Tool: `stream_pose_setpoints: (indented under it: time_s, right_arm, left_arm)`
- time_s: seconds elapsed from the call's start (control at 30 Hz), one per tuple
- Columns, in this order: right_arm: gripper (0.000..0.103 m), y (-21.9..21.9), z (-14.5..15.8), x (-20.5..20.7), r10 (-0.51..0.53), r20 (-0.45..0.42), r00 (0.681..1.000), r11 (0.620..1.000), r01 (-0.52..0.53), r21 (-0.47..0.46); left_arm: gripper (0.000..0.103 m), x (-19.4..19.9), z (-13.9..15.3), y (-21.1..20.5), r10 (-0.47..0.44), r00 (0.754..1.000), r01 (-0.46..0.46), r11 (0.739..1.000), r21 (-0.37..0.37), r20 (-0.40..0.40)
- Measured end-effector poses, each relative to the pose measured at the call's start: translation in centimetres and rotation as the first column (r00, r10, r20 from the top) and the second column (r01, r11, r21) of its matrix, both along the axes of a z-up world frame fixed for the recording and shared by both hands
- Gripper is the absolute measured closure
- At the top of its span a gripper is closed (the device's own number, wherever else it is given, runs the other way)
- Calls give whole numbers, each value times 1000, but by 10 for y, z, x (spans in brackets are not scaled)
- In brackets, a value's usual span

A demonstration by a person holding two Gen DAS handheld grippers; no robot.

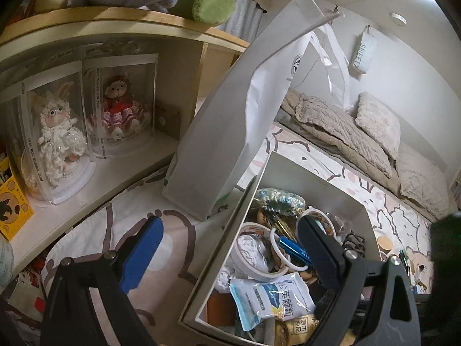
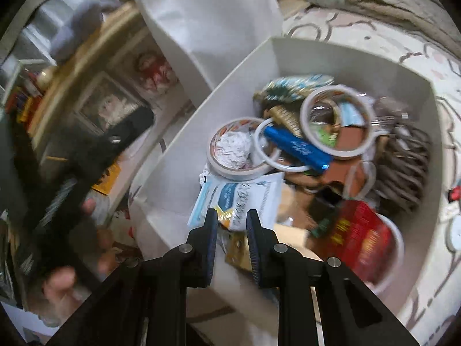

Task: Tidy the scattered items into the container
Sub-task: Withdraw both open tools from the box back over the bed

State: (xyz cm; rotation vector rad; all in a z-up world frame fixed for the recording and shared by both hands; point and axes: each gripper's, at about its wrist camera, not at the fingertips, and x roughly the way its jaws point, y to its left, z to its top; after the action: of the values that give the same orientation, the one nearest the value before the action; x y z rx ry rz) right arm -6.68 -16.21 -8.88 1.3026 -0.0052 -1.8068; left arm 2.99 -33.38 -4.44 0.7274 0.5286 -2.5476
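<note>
A white rectangular cardboard box (image 1: 334, 184) sits on a bed covered by a cream sheet with a pink and brown cartoon print (image 1: 115, 230), and everything below is placed relative to that box.

Inside the box lies a jumble of small items. A blue rectangular stick-shaped gadget with pale lettering (image 2: 296, 147) lies near the box's middle, across a thin white plastic ring (image 2: 260, 141). Beside the ring, toward the box's left wall, a wide roll of white tape (image 2: 234, 173) holds a crumpled white tissue (image 2: 233, 145) in its centre. A second, larger white tape ring (image 2: 337, 121) lies toward the far wall. A white and blue foil sachet with printed characters (image 1: 270, 297) lies toward the near wall, and a red printed packet (image 2: 360, 236) rests in the near right corner.

The left gripper (image 1: 230, 242) straddles the box's left wall with its blue-padded fingers (image 1: 144, 248) spread wide apart, one outside the box and one over the contents, holding nothing.

The right gripper (image 2: 230, 216) hovers above the near part of the box, over the sachet; its fingers (image 2: 255, 230) stand with a narrow gap between them and nothing held.

Just behind the box's far left corner stands a tall white paper shopping bag (image 1: 230, 115). Left of the box, a pale wooden shelf (image 1: 86, 28) holds two dolls in clear plastic display cases (image 1: 60, 127).
</note>
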Motion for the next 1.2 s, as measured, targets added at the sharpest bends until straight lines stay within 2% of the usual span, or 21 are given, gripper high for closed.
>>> stream_pose_setpoints:
  time_s: [0.13,0.23,0.37,0.43,0.53,0.6,0.67,0.8,0.93,1.2]
  right_arm:
    - [82,17,8,7,1,-7,1000,999,-1,34]
    - [82,16,-3,1,-5,32,999,998,3,65]
    - [82,11,-11,-10,-22,61,998,1000,22,7]
    - [82,5,-17,-11,-24,40,999,998,22,57]
    - [82,5,-32,-2,9,99,995,997,-17,80]
    - [82,8,-36,7,32,85,996,993,-41,115]
    - [84,15,-36,10,25,65,998,994,-31,100]
    - [83,22,-36,2,-14,120,993,998,7,59]
    - [83,31,-28,0,-40,130,991,999,40,0]
    - [83,62,8,2,-122,-36,992,985,116,-124]
  left_arm:
    - [8,-1,0,2,-5,1000,5,1000,-5,2]
    - [8,-4,1,8,-14,1000,14,1000,-14,6]
    - [8,-6,2,15,-26,1000,26,999,-34,11]
    - [8,-7,2,17,-27,1000,28,999,-43,15]
    - [8,-8,1,18,-34,999,35,998,-44,17]
    - [8,-10,1,19,-36,999,37,998,-43,17]
    - [8,-11,0,21,-43,999,43,998,-44,18]
    - [8,-12,0,24,-52,998,53,997,-49,23]
    - [8,-12,1,26,-58,998,59,997,-50,22]
    - [8,-14,2,33,-80,996,81,995,-60,27]
